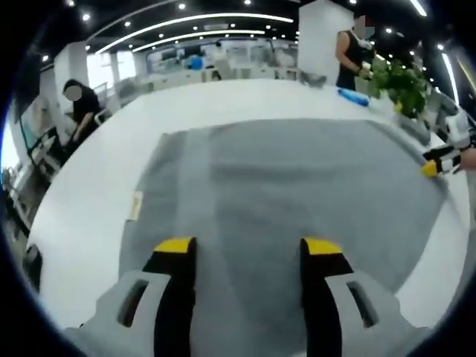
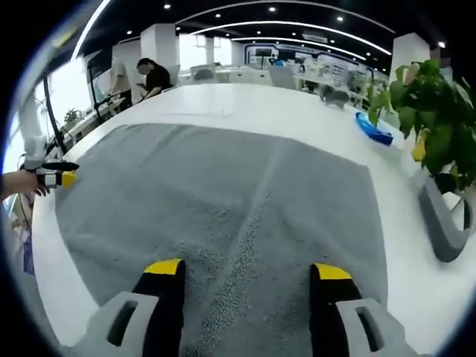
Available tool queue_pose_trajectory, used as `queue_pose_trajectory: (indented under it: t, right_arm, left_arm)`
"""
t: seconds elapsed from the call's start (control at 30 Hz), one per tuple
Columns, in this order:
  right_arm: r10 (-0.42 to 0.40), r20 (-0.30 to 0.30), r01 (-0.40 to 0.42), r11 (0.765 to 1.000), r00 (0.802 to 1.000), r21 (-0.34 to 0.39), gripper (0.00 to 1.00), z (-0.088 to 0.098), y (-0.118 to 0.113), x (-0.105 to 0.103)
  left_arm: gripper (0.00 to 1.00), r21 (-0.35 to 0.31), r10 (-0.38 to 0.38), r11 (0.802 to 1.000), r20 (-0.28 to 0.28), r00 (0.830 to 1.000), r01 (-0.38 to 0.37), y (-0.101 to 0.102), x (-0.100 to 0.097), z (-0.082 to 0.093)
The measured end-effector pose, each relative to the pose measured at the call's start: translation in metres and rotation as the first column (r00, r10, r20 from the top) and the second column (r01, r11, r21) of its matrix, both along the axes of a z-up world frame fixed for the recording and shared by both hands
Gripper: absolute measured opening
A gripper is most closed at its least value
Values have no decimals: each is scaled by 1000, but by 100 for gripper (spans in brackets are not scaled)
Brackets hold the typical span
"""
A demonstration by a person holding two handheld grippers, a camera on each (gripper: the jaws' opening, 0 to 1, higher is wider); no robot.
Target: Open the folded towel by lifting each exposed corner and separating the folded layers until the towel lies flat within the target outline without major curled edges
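Grey towel (image 1: 290, 193) lies spread out on the white desk (image 1: 97, 201), looks flat, one layer over most of its area; a lighter woven band runs lengthwise through it in the left gripper view, and the same band (image 2: 249, 245) shows as a coarser stripe in the right gripper view (image 2: 223, 193). Small pale label tag (image 1: 136, 204) sits at the towel's edge, on the side toward the seated person. No curled edges that I can make out; far corners too distorted to judge. Left tool (image 1: 249, 249) hovers over the near part of the towel, jaws spread wide with bare towel between the yellow tips, gripping nothing. Right tool (image 2: 249, 271) likewise sits over the towel's near part, jaws spread apart, nothing between them. Contact with the fabric cannot be told for either. The right tool also appears at the towel's far-side edge in the left gripper view (image 1: 439, 165), yellow tip just at the towel border; the left tool shows in the right gripper view (image 2: 56, 177) with a hand (image 2: 18, 182) behind it, beside the towel's edge. Beyond the towel: blue object (image 2: 372, 130) on the desk, well apart from it; green potted plant (image 2: 435, 104) in a grey planter (image 2: 439, 223) near the towel's side. Seated person (image 1: 78, 111) past the desk edge, another person standing (image 1: 353, 56) by the plant.
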State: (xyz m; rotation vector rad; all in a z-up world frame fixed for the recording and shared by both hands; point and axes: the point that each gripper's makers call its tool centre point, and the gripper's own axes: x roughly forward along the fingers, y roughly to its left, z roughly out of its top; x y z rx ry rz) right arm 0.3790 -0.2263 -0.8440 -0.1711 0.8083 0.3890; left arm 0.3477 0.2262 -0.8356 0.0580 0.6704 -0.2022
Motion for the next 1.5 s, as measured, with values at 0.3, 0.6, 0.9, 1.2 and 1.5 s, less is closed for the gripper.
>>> queue_pose_trajectory:
  t: [0.3, 0.6, 0.9, 1.2, 1.5]
  right_arm:
    - [-126, 123, 89, 959, 984, 270, 82, 37, 5, 13]
    - [-93, 355, -5, 964, 930, 266, 82, 117, -1, -21]
    - [-49, 452, -87, 958, 891, 275, 94, 161, 12, -42]
    - [-45, 487, -118, 947, 872, 298, 97, 175, 20, -59]
    - [-131, 513, -65, 936, 848, 346, 100, 180, 13, -67]
  left_arm:
    - [80, -75, 53, 996, 53, 997, -49, -2, -1, 9]
    - [80, -145, 100, 987, 231, 968, -67, -26, -27, 79]
    - [85, -128, 93, 990, 327, 940, -53, -49, -52, 126]
    - [91, -137, 105, 989, 367, 924, -58, -52, -70, 148]
    - [98, -149, 113, 987, 429, 896, -53, -32, -75, 169]
